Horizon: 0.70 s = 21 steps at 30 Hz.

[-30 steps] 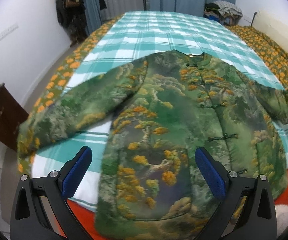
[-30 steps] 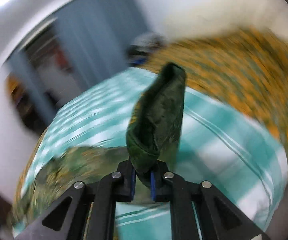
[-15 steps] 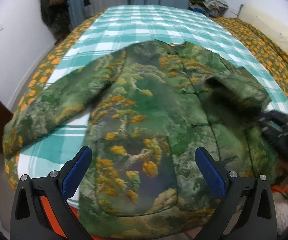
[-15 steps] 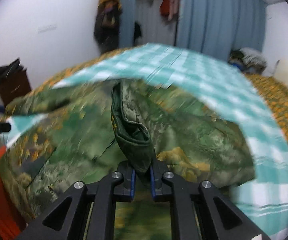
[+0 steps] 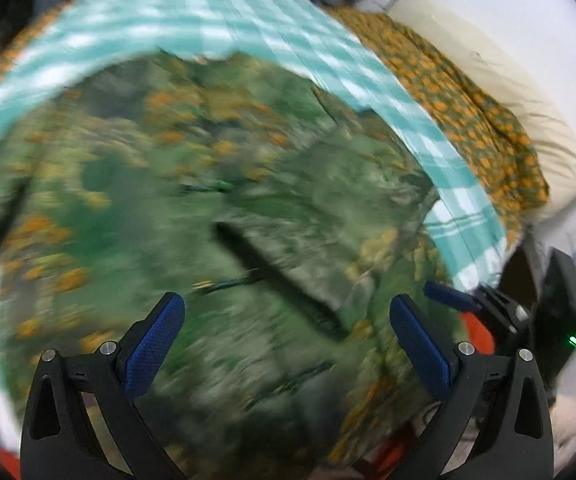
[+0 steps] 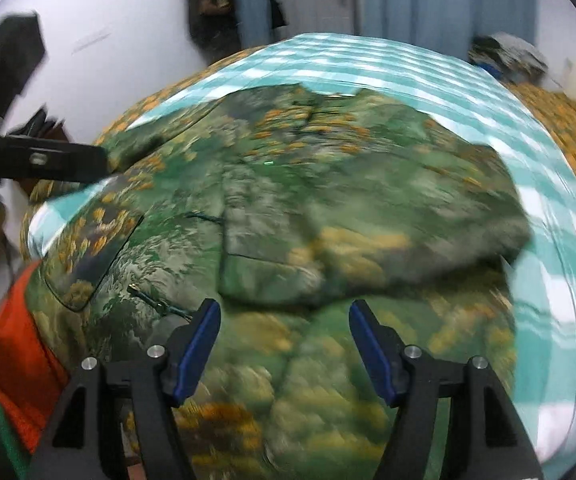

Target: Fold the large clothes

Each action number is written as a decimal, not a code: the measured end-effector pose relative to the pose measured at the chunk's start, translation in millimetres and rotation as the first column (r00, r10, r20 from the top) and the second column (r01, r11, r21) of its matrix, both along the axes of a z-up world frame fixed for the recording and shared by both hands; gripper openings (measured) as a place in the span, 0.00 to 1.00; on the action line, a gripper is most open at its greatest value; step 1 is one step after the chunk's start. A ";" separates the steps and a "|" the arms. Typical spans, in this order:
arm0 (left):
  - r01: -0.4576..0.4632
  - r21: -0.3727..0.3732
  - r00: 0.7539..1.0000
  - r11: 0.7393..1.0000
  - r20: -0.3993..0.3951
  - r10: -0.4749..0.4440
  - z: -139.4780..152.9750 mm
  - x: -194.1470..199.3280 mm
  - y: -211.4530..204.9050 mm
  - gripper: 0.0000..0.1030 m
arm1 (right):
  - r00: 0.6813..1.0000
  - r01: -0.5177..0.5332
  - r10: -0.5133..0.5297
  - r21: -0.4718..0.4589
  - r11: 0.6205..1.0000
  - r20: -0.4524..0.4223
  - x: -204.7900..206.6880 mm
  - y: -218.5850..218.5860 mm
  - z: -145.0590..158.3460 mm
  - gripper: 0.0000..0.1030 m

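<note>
A green jacket with orange tree print (image 5: 192, 184) lies spread on the teal checked bedspread (image 5: 216, 20). Its right sleeve (image 6: 375, 236) is folded across the front, seen in the right wrist view, with the cuff near the middle. It also shows in the left wrist view (image 5: 327, 232). My left gripper (image 5: 288, 340) is open and empty above the jacket's lower part. My right gripper (image 6: 284, 344) is open and empty just in front of the folded sleeve. The left sleeve (image 6: 136, 148) lies out to the side. Both views are blurred by motion.
An orange flowered quilt (image 5: 467, 112) lies along the bed's right side by a cream pillow (image 5: 499, 92). Something orange-red (image 6: 20, 320) lies under the jacket's hem at the bed's near edge. Blue curtains (image 6: 447, 4) and hanging clothes (image 6: 212, 4) stand at the far wall.
My right gripper has let go of the right sleeve, which now lies folded across the jacket front, and has opened. My left gripper has swung right over the jacket, still open.
</note>
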State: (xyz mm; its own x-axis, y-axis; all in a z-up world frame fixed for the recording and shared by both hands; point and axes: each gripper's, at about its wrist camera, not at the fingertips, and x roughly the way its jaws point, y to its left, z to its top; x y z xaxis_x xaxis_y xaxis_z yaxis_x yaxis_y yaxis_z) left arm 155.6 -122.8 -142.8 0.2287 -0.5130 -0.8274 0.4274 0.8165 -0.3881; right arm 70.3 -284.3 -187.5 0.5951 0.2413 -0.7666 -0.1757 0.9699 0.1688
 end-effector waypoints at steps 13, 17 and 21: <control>-0.059 0.114 0.995 0.992 -0.070 0.067 -32.0 38.2 -35.7 0.07 | 0.990 0.120 -0.124 0.061 0.991 0.065 -26.5 -38.7 21.9 0.66; -0.035 0.144 0.999 0.989 0.040 0.030 1.0 43.9 -31.9 0.06 | 0.986 0.145 -0.150 0.069 0.987 0.067 -22.4 -47.4 22.4 0.66; -0.093 0.168 0.992 0.981 0.098 0.077 14.9 80.0 -10.4 0.06 | 0.984 0.153 -0.155 0.027 0.988 0.091 -11.8 -60.8 27.8 0.66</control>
